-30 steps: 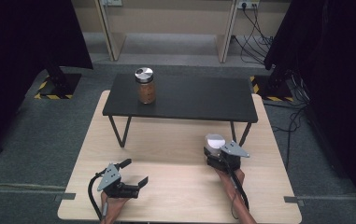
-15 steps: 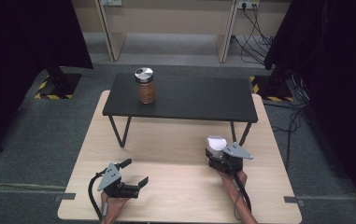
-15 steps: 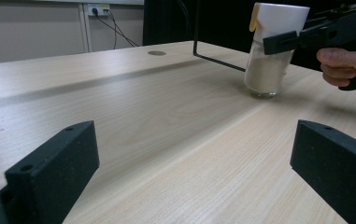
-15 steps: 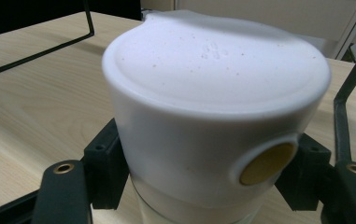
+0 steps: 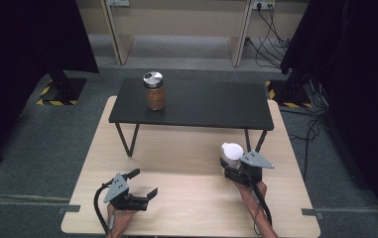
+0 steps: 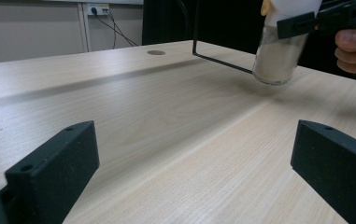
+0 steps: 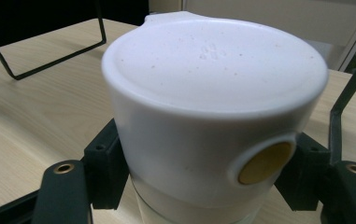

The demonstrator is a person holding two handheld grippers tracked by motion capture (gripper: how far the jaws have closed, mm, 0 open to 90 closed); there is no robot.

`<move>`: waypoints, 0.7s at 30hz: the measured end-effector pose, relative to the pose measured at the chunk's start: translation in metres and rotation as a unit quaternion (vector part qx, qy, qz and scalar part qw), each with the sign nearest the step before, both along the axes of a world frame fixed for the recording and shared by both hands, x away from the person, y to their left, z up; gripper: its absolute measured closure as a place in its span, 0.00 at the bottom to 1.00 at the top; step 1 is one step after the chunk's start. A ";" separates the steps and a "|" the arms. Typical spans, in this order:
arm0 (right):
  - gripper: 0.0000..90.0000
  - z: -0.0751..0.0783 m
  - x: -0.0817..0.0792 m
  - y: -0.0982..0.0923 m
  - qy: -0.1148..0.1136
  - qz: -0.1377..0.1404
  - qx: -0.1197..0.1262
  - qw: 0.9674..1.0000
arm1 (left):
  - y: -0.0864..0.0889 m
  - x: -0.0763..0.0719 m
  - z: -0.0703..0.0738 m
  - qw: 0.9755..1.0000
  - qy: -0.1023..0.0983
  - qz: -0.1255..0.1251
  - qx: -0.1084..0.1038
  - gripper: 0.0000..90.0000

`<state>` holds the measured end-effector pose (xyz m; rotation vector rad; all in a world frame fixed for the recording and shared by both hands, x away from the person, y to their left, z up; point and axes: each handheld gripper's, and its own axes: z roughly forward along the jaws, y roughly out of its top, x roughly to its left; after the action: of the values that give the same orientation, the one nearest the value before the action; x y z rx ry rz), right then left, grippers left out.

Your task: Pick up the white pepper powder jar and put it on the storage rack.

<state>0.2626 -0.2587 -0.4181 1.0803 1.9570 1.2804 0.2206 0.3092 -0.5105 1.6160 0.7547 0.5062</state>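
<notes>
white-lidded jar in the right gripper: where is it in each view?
High view: white-lidded jar at lower right, on the wooden table, in the right gripper.
Left gripper view: top right, lid cropped, pale contents visible.
Right gripper view: centre, close up, between the jaws.
Shared landmark: the black shelf's wire leg.

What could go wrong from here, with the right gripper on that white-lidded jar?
1. The right gripper clamps the white-lidded jar high, just under its lid, and carries it tilted off the wooden table; it could swing or slip.
2. The black shelf's leg stands close beside the jar; a forward move might clip it.
3. The left gripper is open and holds nothing, so nothing backs up a slip.
</notes>
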 end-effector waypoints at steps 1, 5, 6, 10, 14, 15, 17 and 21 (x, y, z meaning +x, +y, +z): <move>0.34 0.002 0.000 0.000 0.000 0.002 0.001 1.000 | 0.000 0.000 0.000 1.000 0.000 0.000 0.000 0.00; 0.34 0.008 -0.001 -0.001 0.001 0.009 0.002 1.000 | 0.000 0.000 0.000 1.000 0.001 0.000 0.000 0.00; 0.34 0.010 -0.002 0.000 0.000 0.011 0.001 1.000 | 0.000 0.000 0.000 1.000 0.001 -0.001 0.000 0.00; 0.34 0.016 -0.005 -0.001 -0.003 0.017 0.004 1.000 | 0.000 0.000 0.000 1.000 0.001 -0.001 0.000 0.00; 0.34 0.024 -0.008 -0.002 -0.005 0.024 0.006 1.000 | 0.000 0.000 0.000 1.000 0.001 -0.001 0.000 0.00; 0.34 0.026 -0.008 -0.003 -0.006 0.025 0.006 1.000 | 0.000 0.000 0.000 1.000 0.002 -0.001 0.000 0.00; 0.34 0.029 -0.009 -0.003 -0.008 0.028 0.007 1.000 | 0.000 0.000 0.000 1.000 0.002 -0.001 0.000 0.00; 0.34 0.037 -0.012 -0.004 -0.010 0.034 0.012 0.999 | 0.000 0.001 0.000 1.000 0.002 -0.001 0.000 0.00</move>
<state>0.2510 -0.2627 -0.3808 1.0155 1.9831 1.3490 0.2211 0.3093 -0.5103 1.6181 0.7566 0.5016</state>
